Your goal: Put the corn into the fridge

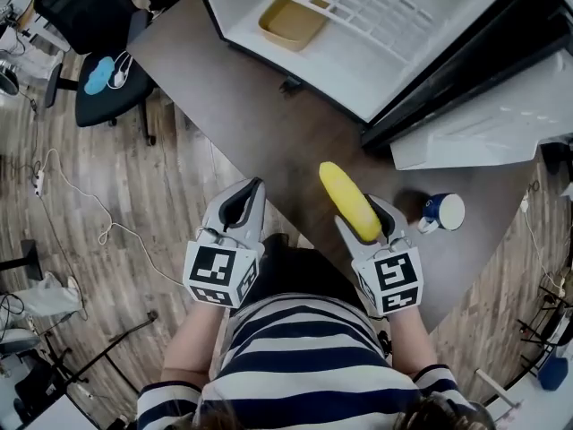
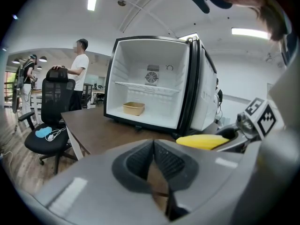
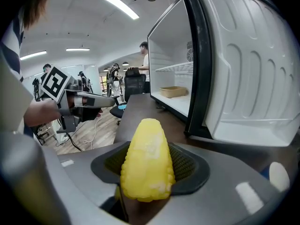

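Note:
A yellow corn cob is clamped between the jaws of my right gripper, its tip pointing toward the open fridge. In the right gripper view the corn fills the space between the black pads. My left gripper hovers beside it over the table's near edge, jaws pressed together with nothing in them; in the left gripper view its pads meet. The fridge stands open on the brown table, with a tan tray on its floor.
The fridge door swings out at the right. A blue and white cup sits on the table by the right gripper. A black office chair stands at the left. People stand in the background.

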Available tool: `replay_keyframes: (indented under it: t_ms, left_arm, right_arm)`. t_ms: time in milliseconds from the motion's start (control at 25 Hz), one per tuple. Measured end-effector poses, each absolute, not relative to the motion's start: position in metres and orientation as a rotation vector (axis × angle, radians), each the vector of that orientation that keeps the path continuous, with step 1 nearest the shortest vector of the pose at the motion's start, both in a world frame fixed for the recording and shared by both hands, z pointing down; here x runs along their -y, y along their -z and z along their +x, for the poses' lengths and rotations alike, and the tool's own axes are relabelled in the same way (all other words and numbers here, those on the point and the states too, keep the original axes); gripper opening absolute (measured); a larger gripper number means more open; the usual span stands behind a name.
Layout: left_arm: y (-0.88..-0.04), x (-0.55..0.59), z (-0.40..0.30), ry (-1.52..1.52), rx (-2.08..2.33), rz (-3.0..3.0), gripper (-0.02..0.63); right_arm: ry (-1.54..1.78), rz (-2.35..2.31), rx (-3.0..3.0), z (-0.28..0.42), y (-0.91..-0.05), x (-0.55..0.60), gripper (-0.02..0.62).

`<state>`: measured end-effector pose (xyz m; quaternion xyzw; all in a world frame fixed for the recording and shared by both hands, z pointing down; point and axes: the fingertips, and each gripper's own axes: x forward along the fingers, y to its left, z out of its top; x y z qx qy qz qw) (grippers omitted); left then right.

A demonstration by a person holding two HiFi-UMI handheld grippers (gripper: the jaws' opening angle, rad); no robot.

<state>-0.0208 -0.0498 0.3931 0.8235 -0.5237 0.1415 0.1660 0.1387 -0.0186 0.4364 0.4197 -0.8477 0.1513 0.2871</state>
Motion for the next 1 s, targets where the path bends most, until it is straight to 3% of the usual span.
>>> replay_keyframes:
  t_ms: [1000]
  left_arm:
    - [-0.366,0.166,-0.217,-0.454,1.236,2.566,0.0]
  right_arm:
    - [-0.497,1.468,2.15,-0.037,-0.396,0.126,0.25]
